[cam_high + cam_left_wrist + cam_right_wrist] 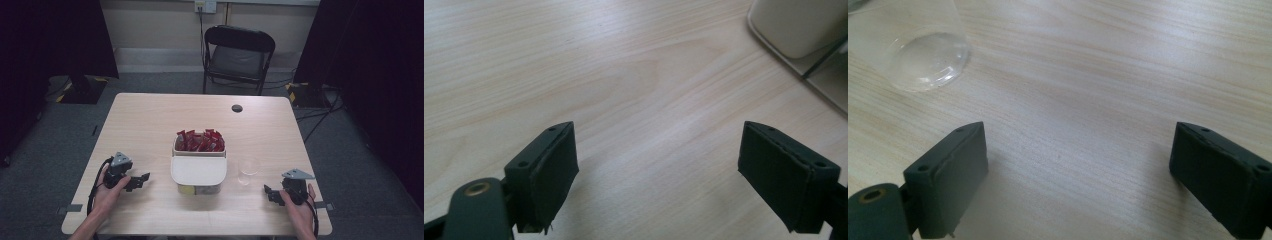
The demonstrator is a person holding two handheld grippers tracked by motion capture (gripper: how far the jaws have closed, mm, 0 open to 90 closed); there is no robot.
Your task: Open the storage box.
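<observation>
While the person's two forearms come in from the near edge of the light wooden table (150, 120), each hand rests on the tabletop with a gripper in it. At the near left, the left hand (107, 192) holds the left gripper (141, 180), whose black jaws point right toward the middle of the table; in the left gripper view they stand wide apart over bare wood with nothing between them, and a rounded cream corner of the container shows at the far right of that view. At the near right, the right hand (299, 205) holds the right gripper (269, 192), its jaws pointing left; in the right gripper view they are likewise spread wide and empty over the wood grain. A cream container (198, 172) with two compartments sits at the middle of the table, between the two grippers and apart from both; its far compartment is heaped with red packets (200, 141), while its near part looks plain and cream from above. Just right of the container stands a clear plastic cup (248, 170), upright and seemingly empty, and its base appears at the upper left of the right gripper view, near that gripper but not touching it. Beyond the far edge of the table, a black folding chair (239, 55) faces it on grey floor.
</observation>
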